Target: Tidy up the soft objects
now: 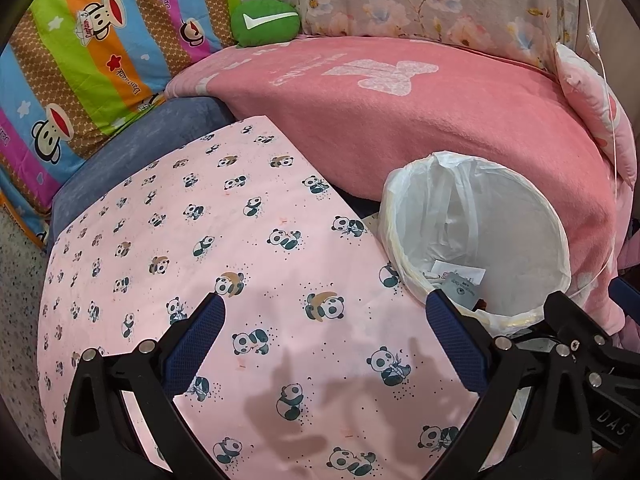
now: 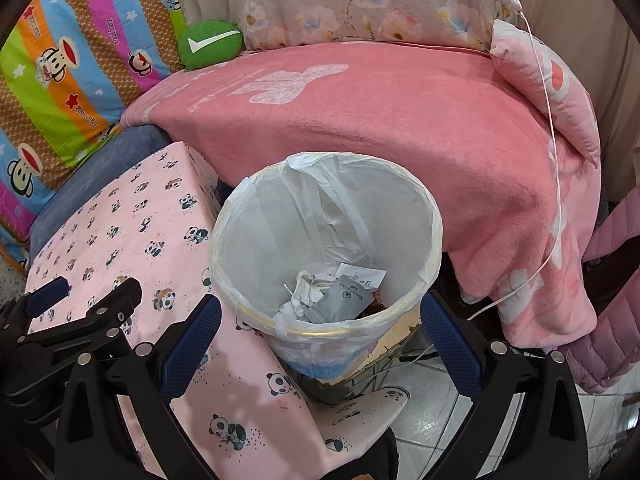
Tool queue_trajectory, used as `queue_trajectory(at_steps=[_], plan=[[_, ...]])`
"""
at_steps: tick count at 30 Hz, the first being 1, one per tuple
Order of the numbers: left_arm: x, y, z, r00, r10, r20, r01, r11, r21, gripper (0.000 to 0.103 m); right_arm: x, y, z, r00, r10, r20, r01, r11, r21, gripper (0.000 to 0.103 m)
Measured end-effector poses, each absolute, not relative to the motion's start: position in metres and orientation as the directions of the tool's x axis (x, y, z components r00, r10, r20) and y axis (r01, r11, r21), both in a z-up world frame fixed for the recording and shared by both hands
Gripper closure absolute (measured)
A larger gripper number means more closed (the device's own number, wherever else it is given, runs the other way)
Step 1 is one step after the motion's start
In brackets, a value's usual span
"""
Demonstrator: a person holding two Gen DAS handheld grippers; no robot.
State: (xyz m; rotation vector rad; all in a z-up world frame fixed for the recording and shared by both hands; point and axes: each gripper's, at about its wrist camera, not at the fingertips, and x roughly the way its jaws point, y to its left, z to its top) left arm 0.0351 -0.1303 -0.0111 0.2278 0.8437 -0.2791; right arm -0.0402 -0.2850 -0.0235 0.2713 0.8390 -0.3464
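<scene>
Left gripper (image 1: pixel 324 312) spread wide, empty, above the panda sheet (image 1: pixel 180 240). Right gripper (image 2: pixel 320 312) likewise wide, empty, over the lined bin (image 2: pixel 424 216). Green cushion (image 1: pixel 265 22) at the pink blanket's (image 1: pixel 400 128) far-left corner.

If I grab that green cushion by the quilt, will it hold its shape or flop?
The green cushion looks plump and rounded, so it should probably squash between the jaws and spring back rather than droop. It looks light for its size. Its rounded form may let it roll off the pink blanket if nudged.

Pink panda-print surface (image 1: pixel 248 240) beneath the left gripper (image 1: pixel 324 308); a bag-lined bin (image 2: pixel 320 240) stands just right of it, before the right gripper (image 2: pixel 320 312).
</scene>
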Motion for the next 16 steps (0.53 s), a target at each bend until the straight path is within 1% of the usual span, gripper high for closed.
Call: queue_trajectory(at_steps=[16], plan=[[0.042,-0.133,-0.018,0.609,-0.151,-0.779,0.338,0.938,0.082,0.007,-0.029,-0.290,-0.029,0.612,-0.189,-0.768,0.405,0.909,0.098,0.005]])
